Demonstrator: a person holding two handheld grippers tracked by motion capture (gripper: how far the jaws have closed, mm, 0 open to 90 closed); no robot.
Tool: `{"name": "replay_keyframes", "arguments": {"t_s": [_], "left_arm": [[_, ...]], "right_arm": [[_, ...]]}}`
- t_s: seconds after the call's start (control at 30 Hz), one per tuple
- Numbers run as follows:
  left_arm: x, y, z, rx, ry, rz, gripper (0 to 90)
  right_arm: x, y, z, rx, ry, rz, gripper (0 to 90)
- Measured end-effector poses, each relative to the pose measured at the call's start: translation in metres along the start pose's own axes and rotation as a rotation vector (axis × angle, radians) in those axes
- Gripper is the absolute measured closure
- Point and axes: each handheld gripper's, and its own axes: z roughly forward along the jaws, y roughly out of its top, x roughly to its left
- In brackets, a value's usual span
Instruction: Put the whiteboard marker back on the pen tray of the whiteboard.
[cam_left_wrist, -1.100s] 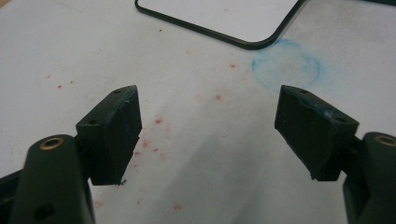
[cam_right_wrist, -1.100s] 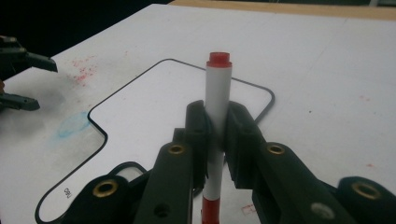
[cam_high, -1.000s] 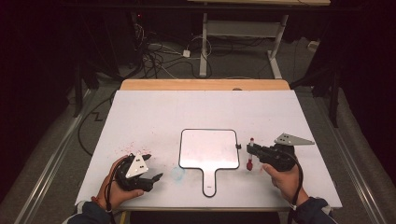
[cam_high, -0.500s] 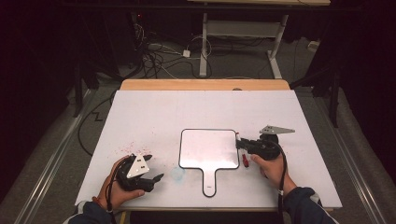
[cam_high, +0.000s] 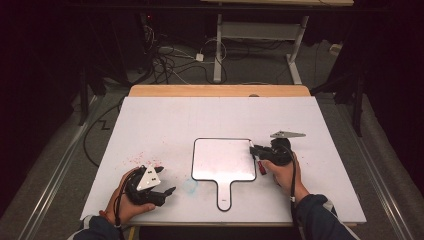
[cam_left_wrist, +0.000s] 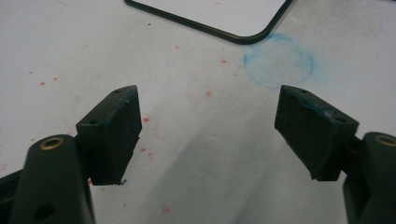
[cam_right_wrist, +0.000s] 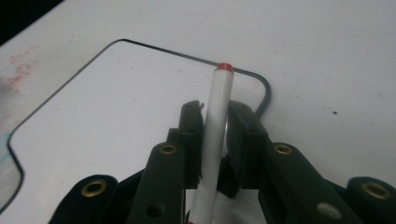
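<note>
our right gripper (cam_right_wrist: 215, 122) has moved in to the whiteboard's (cam_high: 222, 159) right edge; its jaws, just easing apart, still flank the marker (cam_right_wrist: 212, 140) over that edge. left gripper (cam_left_wrist: 208, 128) rests agape. release looks imminent.

White marker (cam_right_wrist: 216, 126) with red cap; white board (cam_high: 223, 159), black edged

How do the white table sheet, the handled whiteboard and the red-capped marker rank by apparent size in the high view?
1. White table sheet.
2. Handled whiteboard.
3. Red-capped marker, mostly hidden by the right gripper, so its full length is unclear.
</note>
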Motion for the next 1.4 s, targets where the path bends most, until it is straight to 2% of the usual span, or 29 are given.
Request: {"name": "replay_keyframes", "arguments": {"t_s": [0.13,0.2,0.27,0.33,0.37,0.47,0.5,0.57,0.67,0.8,0.9,0.93,1.17,1.4], "left_arm": [[0.000,0.000,0.000,0.002,-0.001,-0.001,21.8],[0.000,0.000,0.000,0.002,-0.001,-0.001,21.8],[0.000,0.000,0.000,0.003,-0.001,0.000,21.8],[0.000,0.000,0.000,0.004,-0.001,0.000,21.9],[0.000,0.000,0.000,0.004,-0.001,0.001,21.9],[0.000,0.000,0.000,0.005,0.000,0.002,21.8],[0.000,0.000,0.000,0.006,0.000,0.002,21.8],[-0.001,0.000,0.000,0.006,0.000,0.002,21.8],[-0.001,-0.001,0.000,0.006,0.000,0.004,21.8],[0.000,-0.001,0.000,0.009,0.000,0.002,21.9],[-0.001,0.000,0.000,0.006,0.000,0.005,21.8],[-0.001,0.000,0.000,0.005,0.000,0.005,21.8],[-0.001,0.000,-0.001,0.004,0.002,0.004,21.8],[0.000,0.000,-0.002,0.001,0.004,0.005,21.8]], "right_arm": [[0.001,0.001,0.003,0.022,-0.037,0.002,73.5],[0.002,0.002,0.003,0.023,-0.061,-0.009,70.3],[0.002,0.002,0.003,0.024,-0.059,-0.016,70.5],[0.004,0.003,0.001,0.018,-0.082,-0.038,70.6],[0.005,0.004,0.001,0.018,-0.094,-0.059,71.2],[0.013,0.007,0.000,0.019,-0.130,-0.184,76.1],[0.016,0.008,0.000,0.012,-0.123,-0.225,78.4],[0.020,0.010,0.001,0.009,-0.144,-0.288,82.3],[0.021,0.011,0.003,0.006,-0.169,-0.317,83.3],[0.022,0.011,0.002,0.001,-0.117,-0.355,89.4],[0.024,0.010,0.005,0.052,-0.080,-0.396,90.0],[0.024,0.008,0.007,0.063,-0.090,-0.404,90.0],[0.019,0.006,0.005,0.093,-0.117,-0.384,89.3],[0.016,0.004,0.003,0.080,-0.108,-0.369,87.1]]}}
